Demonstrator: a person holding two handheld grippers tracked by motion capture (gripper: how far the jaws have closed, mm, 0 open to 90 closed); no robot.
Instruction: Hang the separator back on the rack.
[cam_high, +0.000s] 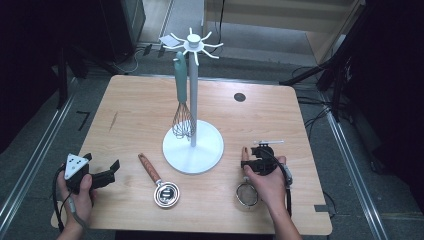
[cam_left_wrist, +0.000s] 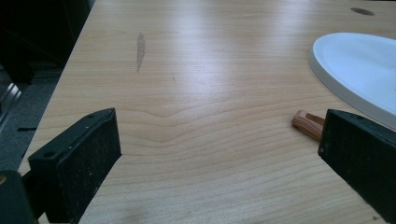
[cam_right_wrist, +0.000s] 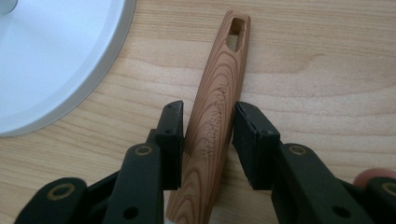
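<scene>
Strainer handle (cam_right_wrist: 217, 116), grained wood, lies flat on the tabletop (cam_right_wrist: 327, 84) between my right tool (cam_right_wrist: 208, 140); jaws spread, a hair off each side. I judge it stiff, light, smooth; grip mid-handle. Left tool (cam_left_wrist: 219, 163) spread, idle. Stand base (cam_right_wrist: 51, 56) just beside.

The left gripper (cam_high: 102, 175) is held low at the near left by the left hand (cam_high: 75, 192), its jaws set wide apart. The right gripper (cam_right_wrist: 208, 135) is held at the near right by the right hand (cam_high: 267, 185), pointing down, jaws slightly parted.
</scene>
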